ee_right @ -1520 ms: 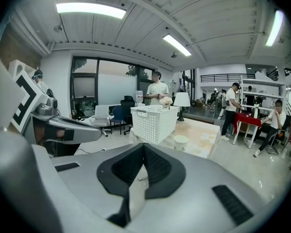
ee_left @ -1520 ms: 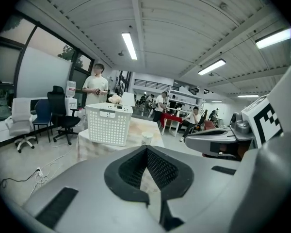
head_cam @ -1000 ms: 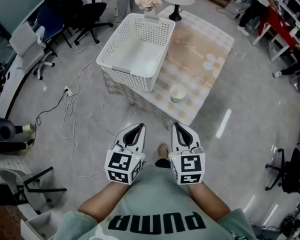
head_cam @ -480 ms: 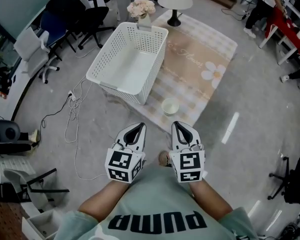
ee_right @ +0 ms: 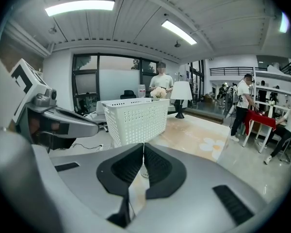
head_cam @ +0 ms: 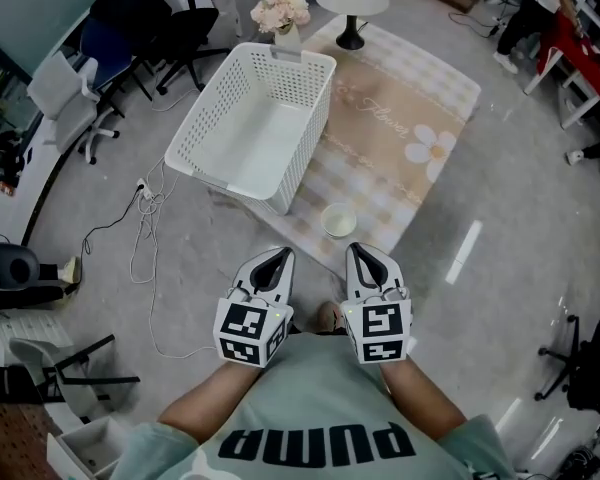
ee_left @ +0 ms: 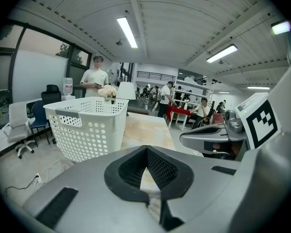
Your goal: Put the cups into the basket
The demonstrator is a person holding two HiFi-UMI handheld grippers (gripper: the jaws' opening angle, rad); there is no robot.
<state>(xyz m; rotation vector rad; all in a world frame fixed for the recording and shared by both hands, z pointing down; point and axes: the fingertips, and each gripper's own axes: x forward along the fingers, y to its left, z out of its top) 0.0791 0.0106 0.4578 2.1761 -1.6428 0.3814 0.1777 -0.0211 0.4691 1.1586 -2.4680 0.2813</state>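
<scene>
Cup (head_cam: 339, 219) nearer than before, upright, mouth up, ahead of left tool (head_cam: 279, 254) and right tool (head_cam: 357, 250), both closed, empty.

Head view: close above, steeply down on the left gripper (head_cam: 283, 253) and right gripper (head_cam: 351, 250). Gripper views: low, looking forward along each claw's jaws; all three share the basket (head_cam: 313, 118) ahead of the claws.

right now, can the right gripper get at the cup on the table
Probably yes: the cup stands alone near the front edge of the table, just ahead of the right gripper, with nothing between them. The basket sits off to the left. The gripper's jaws are shut, so they must open first.
</scene>
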